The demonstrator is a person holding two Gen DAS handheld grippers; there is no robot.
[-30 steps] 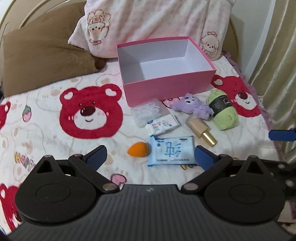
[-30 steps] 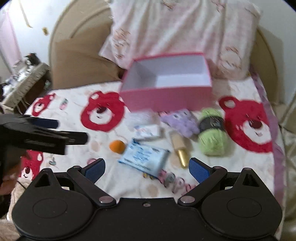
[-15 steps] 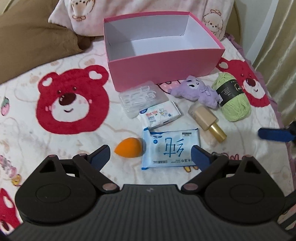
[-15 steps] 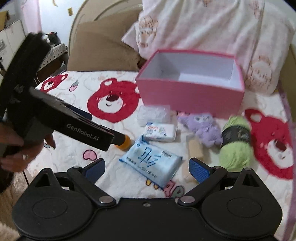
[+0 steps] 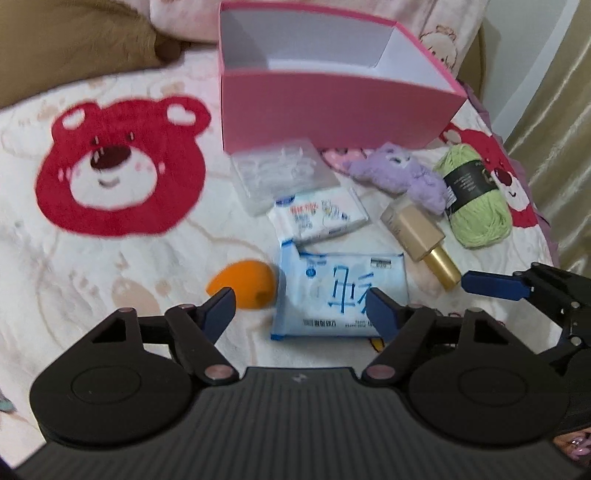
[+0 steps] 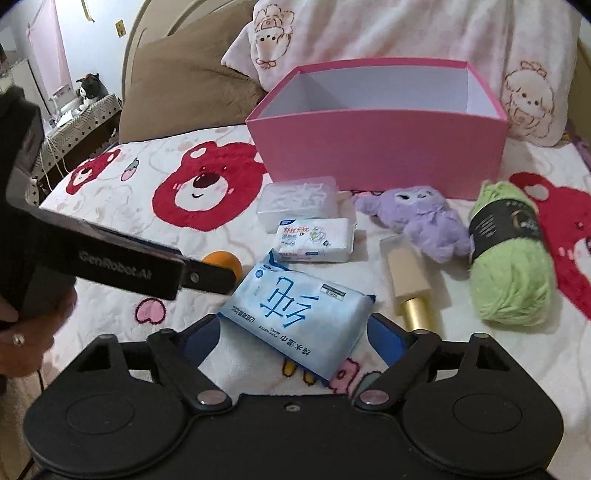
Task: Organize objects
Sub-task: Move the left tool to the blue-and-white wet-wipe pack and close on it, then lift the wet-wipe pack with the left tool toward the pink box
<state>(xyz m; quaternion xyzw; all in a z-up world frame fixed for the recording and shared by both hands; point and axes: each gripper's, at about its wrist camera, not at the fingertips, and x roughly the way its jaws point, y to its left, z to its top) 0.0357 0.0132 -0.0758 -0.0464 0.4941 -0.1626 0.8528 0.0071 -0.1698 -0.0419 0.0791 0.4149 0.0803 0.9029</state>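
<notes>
A blue wet-wipes pack lies flat on the bear-print bedspread, between the jaws of my right gripper. Those jaws are closing and the pads stand clear of the pack. My left gripper is also closing, low over the bed. An orange makeup sponge sits by its left fingertip and the wipes pack by its right one, and neither is pinched. The open pink box stands behind, nothing visible inside. The right gripper's blue finger shows at the right.
In front of the box lie a clear plastic case, a small tissue pack, a purple plush, a beige bottle with a gold cap and green yarn. Pillows sit behind. A hand holds the left gripper.
Both grippers have sunk toward the bed and come close to the wipes pack and the sponge. Both pairs of jaws have narrowed. The left gripper now reaches into the right wrist view.
</notes>
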